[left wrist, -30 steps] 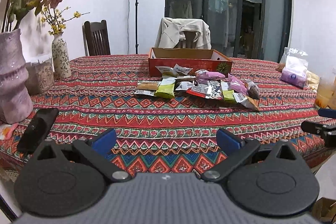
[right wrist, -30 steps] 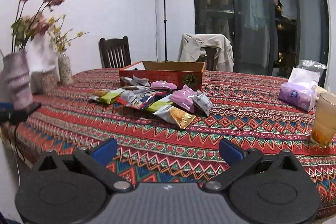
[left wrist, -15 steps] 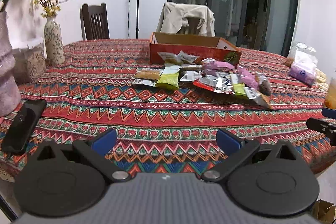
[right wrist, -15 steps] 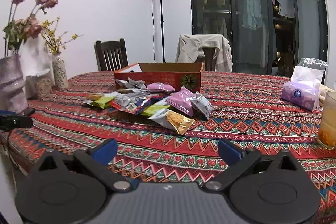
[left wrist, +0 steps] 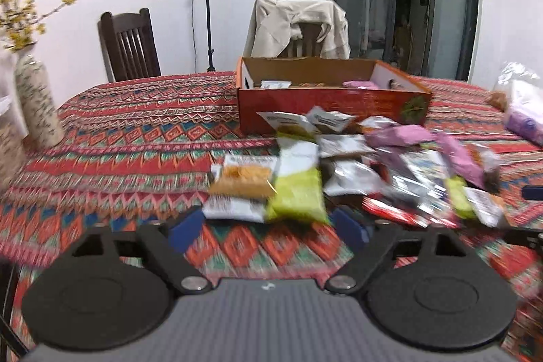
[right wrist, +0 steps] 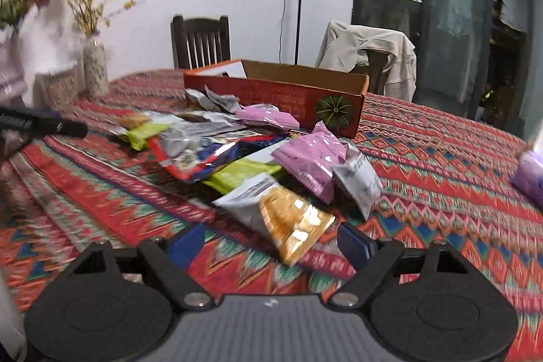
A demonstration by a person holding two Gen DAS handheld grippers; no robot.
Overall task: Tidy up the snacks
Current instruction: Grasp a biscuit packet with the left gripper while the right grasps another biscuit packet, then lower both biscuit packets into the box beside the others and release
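A heap of snack packets (left wrist: pixel 373 165) lies on the patterned tablecloth in front of an open orange cardboard box (left wrist: pixel 332 104) that holds a few packets. My left gripper (left wrist: pixel 268 228) is low at the heap's near left end. Its jaws are closing, with the near edge of a green packet (left wrist: pixel 298 192) just between the fingertips and no pad pressing on it. My right gripper (right wrist: pixel 269 243) is at the heap's near right end, its jaws also closing. The tip of an orange-and-white packet (right wrist: pixel 288 219) reaches between its fingers, untouched. The box (right wrist: pixel 281 97) stands behind.
A patterned vase (left wrist: pixel 37 104) with yellow flowers stands at the left and a purple tissue pack (left wrist: pixel 522 121) at the right. Two chairs, one draped with a beige jacket (left wrist: pixel 302 26), stand behind the table. The left gripper's finger (right wrist: pixel 40 122) shows at the left edge of the right wrist view.
Both grippers have moved forward and slightly down, up to the snack heap. Their jaws have narrowed, and packet ends now lie between the fingertips.
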